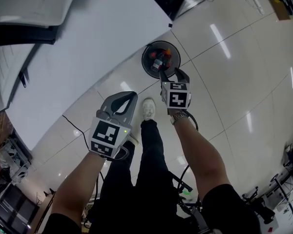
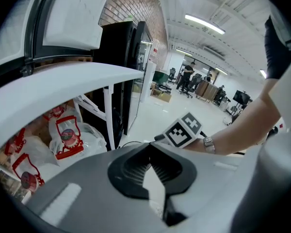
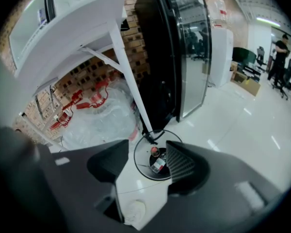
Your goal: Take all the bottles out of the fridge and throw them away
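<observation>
On the left, the left gripper [image 2: 148, 145] had its jaws together with nothing between them. It hung above the floor, well apart from the bin [image 1: 145, 62]. Further right, the right gripper [image 3: 148, 149] had its jaws apart and empty, directly above the bin. A bottle [image 3: 158, 164] with a red top lay inside the bin, below the gap of those jaws and not touching them. I judged the drop as done. To finish it well, the right jaws should be kept wide and lifted straight, clear of the rim, before turning toward the black fridge [image 3: 179, 52] for other bottles.
</observation>
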Demonstrator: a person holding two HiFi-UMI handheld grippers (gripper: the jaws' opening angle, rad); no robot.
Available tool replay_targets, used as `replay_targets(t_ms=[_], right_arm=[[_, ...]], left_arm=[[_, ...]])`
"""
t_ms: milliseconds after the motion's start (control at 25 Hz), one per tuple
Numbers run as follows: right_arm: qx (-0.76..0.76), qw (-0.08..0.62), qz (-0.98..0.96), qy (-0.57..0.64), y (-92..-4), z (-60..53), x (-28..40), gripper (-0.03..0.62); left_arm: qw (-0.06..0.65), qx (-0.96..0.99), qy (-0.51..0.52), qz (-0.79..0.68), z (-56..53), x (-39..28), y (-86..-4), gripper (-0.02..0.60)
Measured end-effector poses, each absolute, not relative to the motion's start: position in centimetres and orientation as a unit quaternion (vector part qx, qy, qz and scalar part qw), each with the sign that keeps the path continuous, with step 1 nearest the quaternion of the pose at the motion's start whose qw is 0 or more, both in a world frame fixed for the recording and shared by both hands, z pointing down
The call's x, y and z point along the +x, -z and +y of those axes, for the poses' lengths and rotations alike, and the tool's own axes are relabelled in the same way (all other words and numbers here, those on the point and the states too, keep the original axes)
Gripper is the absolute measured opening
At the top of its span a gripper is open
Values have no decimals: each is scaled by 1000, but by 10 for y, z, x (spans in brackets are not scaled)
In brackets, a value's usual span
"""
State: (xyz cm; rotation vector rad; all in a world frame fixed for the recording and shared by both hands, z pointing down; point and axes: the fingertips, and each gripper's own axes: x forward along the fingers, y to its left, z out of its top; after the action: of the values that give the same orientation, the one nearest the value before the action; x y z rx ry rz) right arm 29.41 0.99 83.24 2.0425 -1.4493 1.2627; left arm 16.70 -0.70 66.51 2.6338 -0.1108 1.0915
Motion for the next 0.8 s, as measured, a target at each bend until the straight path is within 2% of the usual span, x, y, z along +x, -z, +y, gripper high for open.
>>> replay_targets(t_ms=[240,800], right_arm=[[714,172,-536,-417,-775,9,279,242],[701,152,-634,-290,-552,-25,236,242]], left_arm=[[138,922,-359,-49,-6,166,-625,3],[126,942,-269,-153,-39,130,-487,3]])
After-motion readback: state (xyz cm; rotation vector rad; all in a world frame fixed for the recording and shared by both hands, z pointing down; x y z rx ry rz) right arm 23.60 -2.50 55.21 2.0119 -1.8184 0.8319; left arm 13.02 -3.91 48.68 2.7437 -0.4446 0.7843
